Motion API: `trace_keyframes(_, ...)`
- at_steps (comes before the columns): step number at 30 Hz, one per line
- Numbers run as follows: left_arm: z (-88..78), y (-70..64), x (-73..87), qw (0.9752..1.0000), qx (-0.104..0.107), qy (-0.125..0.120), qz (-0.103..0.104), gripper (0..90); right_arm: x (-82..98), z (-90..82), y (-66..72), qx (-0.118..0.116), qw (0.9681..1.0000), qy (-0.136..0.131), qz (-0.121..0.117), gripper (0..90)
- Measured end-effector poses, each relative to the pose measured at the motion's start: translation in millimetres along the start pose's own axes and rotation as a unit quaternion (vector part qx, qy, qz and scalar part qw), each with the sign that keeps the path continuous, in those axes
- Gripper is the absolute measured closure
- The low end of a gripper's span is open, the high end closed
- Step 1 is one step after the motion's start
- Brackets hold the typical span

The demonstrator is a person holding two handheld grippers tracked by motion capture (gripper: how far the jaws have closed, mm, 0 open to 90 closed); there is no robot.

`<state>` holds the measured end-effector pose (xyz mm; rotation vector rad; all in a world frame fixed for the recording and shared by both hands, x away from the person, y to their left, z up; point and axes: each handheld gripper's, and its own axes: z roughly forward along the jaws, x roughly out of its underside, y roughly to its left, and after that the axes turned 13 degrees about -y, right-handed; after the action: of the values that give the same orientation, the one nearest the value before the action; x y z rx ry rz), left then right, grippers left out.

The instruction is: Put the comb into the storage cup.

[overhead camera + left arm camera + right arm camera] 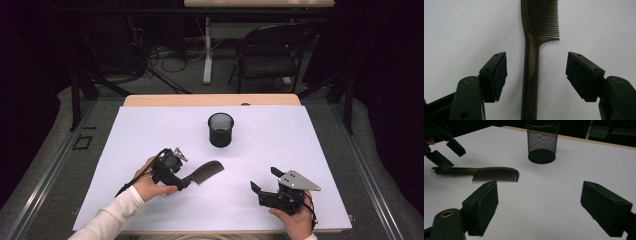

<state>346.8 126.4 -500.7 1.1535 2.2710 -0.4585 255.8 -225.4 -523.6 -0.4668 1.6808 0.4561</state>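
Note:
A dark brown comb (206, 171) lies flat on the white sheet (150, 130), left of centre. My left gripper (184, 181) is low over the handle end. In the left gripper view the comb's handle (531, 62) runs up between the two pads of my left gripper (536, 56), with a gap on each side, so it is open. The teeth point to the right there. My right gripper (265, 179) rests near the front right, open with nothing between its jaws (540, 187). From it I see the comb (496, 174) and the left gripper (447, 153) at the handle.
A black mesh cup (221, 129) stands upright behind the comb, near the sheet's middle (542, 141). Bare white sheet lies between the two grippers and to the right. Beyond the table's far wooden edge stand a dark chair (272, 50) and cables on the floor.

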Motion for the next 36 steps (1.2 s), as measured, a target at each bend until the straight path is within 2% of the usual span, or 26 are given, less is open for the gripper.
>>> trace_keyframes(9,2.9,0.9,0.0,0.9998,0.012,0.015,0.002,42.3,0.1,0.1,-0.1,0.0,1.0,0.0,0.0,14.6)
trace_keyframes(11,4.4,-0.2,0.3,0.9995,0.014,0.024,0.01,44.6,0.1,0.2,0.0,0.0,1.0,0.001,0.0,14.6)
trace_keyframes(25,12.1,0.1,5.4,0.9974,0.011,0.065,0.029,53.8,0.2,0.2,0.2,-0.001,1.0,0.002,0.0,14.6)
trace_keyframes(36,14.8,0.7,6.5,0.9965,0.006,0.076,0.034,59.4,0.4,0.4,0.3,-0.002,1.0,0.002,0.002,14.6)
